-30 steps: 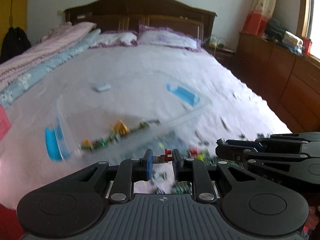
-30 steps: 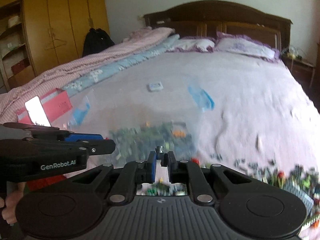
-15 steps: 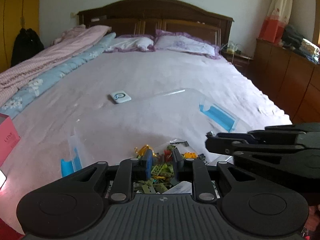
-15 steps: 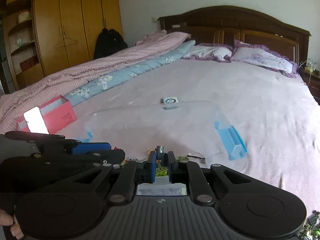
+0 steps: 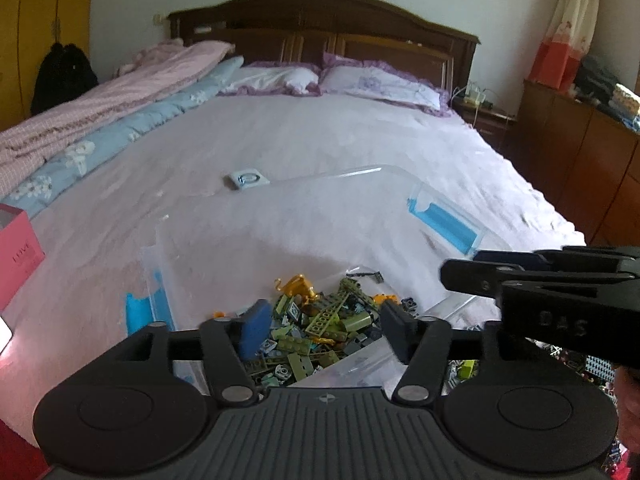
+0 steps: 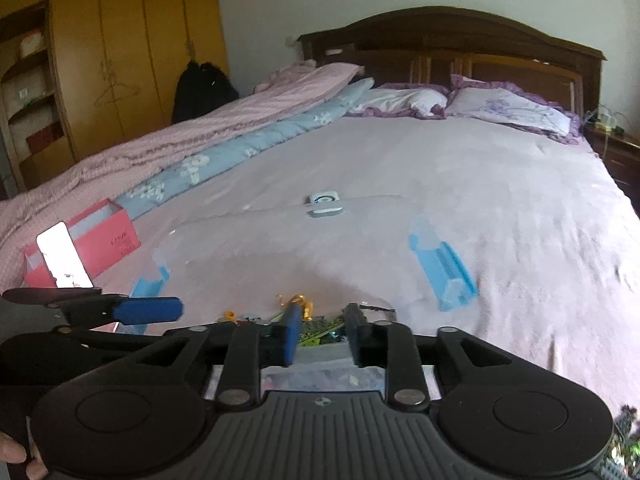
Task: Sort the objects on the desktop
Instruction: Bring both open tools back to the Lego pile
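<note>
Both claws are opening over the clear plastic bin [image 5: 384, 184] on the bed [image 5: 320, 136], the left claw [image 5: 320, 320] wide, the right claw [image 6: 320, 336] narrower, gripping nothing, above the toy bricks [image 5: 320, 332].

Bricks [image 5: 320, 320] in bin [image 5: 400, 184] on bed [image 5: 320, 136] — box [image 5: 16, 256] left, pillows [image 5: 376, 84] behind

Left claw [image 5: 322, 330]: black plastic, ribbed grey-black body with a small round emblem, two round caps at the sides, linkage arms on silver rivets, one blue pad [image 5: 252, 330] and one dark. Right claw [image 6: 320, 336]: same build. Seen side-on from the left wrist camera, its arm carries faint embossed lettering, unreadable.
</note>
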{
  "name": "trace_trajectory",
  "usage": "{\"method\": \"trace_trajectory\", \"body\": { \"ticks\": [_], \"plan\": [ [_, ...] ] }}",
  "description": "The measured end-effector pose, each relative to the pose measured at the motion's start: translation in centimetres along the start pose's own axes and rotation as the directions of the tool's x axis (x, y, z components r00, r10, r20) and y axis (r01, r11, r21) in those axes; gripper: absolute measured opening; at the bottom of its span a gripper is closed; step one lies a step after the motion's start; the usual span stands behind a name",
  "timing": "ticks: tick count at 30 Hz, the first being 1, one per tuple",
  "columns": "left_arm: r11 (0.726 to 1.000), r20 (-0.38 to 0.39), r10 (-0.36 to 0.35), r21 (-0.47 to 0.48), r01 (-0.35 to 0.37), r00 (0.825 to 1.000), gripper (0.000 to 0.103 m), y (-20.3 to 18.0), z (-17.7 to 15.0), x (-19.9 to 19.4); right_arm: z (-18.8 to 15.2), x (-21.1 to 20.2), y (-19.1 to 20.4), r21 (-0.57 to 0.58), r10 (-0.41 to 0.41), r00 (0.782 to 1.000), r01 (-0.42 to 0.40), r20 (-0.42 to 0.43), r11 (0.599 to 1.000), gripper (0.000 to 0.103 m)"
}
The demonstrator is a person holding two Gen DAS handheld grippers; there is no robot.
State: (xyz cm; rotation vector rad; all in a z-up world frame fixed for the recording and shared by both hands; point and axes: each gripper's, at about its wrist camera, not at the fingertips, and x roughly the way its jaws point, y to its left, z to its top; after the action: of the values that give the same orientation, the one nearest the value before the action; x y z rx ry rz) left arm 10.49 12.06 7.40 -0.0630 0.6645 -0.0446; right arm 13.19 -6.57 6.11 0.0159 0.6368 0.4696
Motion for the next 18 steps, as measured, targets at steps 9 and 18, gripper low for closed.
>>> {"method": "trace_trajectory", "body": {
  "ticks": [9,18],
  "plan": [
    [0.988,0.028,-0.069,0.144,0.064,0.997,0.088,-3.6,-2.6,-3.0,-6.6,-4.6,-5.0,0.174,-0.071,0.997,0.075,-0.032,0.982,0.051],
    [0.961,-0.061,-0.072,0.264,0.086,0.996,0.088,-7.0,-9.2,-3.4,-15.4,-5.3,-4.9,0.158,-0.022,0.982,0.052,-0.187,0.986,0.011]
  ]
}}
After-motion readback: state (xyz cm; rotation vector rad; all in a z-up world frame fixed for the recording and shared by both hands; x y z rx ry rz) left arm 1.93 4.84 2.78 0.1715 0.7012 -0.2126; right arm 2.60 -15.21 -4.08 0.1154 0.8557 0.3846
